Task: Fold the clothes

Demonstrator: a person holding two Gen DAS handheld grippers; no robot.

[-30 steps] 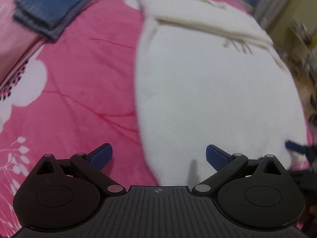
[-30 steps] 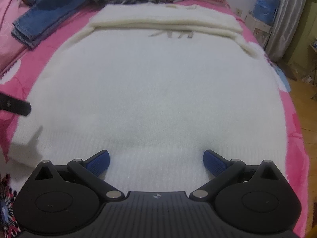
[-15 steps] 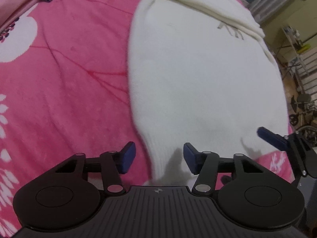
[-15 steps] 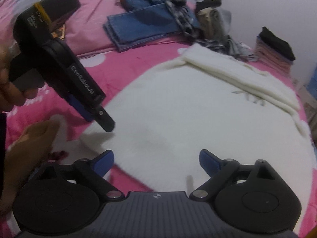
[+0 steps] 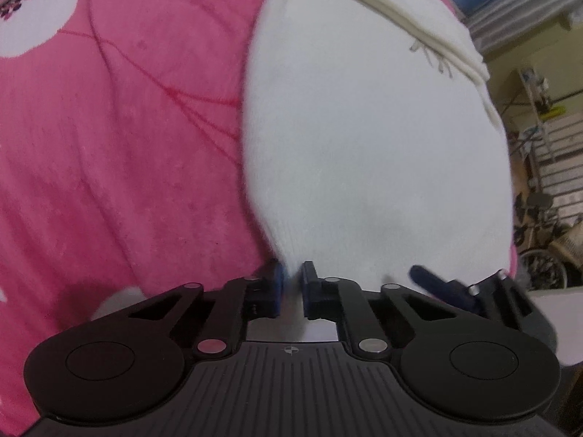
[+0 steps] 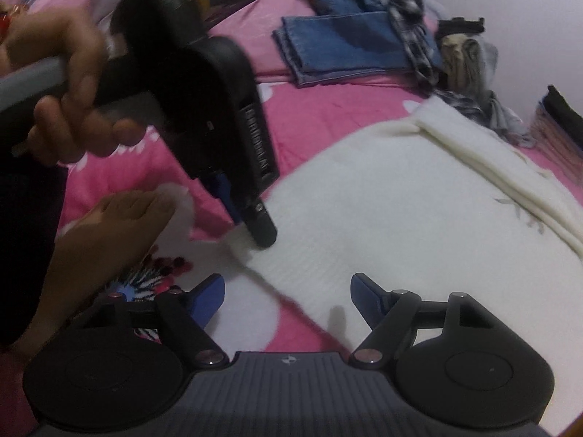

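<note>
While a white sweater (image 5: 364, 138) lies spread flat across a pink bedspread (image 5: 120, 138), the left claw (image 5: 290, 284) pinches the garment's near corner, its blue pads pressed together on the knit hem. Seen from the right wrist camera, that same claw (image 6: 251, 218) comes down onto the sweater's (image 6: 419, 225) corner, held by the person's left hand (image 6: 69, 87) on a grey handle. The right claw (image 6: 288, 296) hovers over the sweater's near hem with its jaws closing (the fabric edge lies below and between the blue pads, which do not press on it). A bare foot (image 6: 109, 233) rests on the bedspread (image 6: 328, 109) just beside the sweater's corner. Beyond the sweater's far edge, where its sleeves are already folded in, a pair of folded blue jeans (image 6: 346, 47) and a heap of other clothes (image 6: 455, 58) lie well apart from it.
</note>
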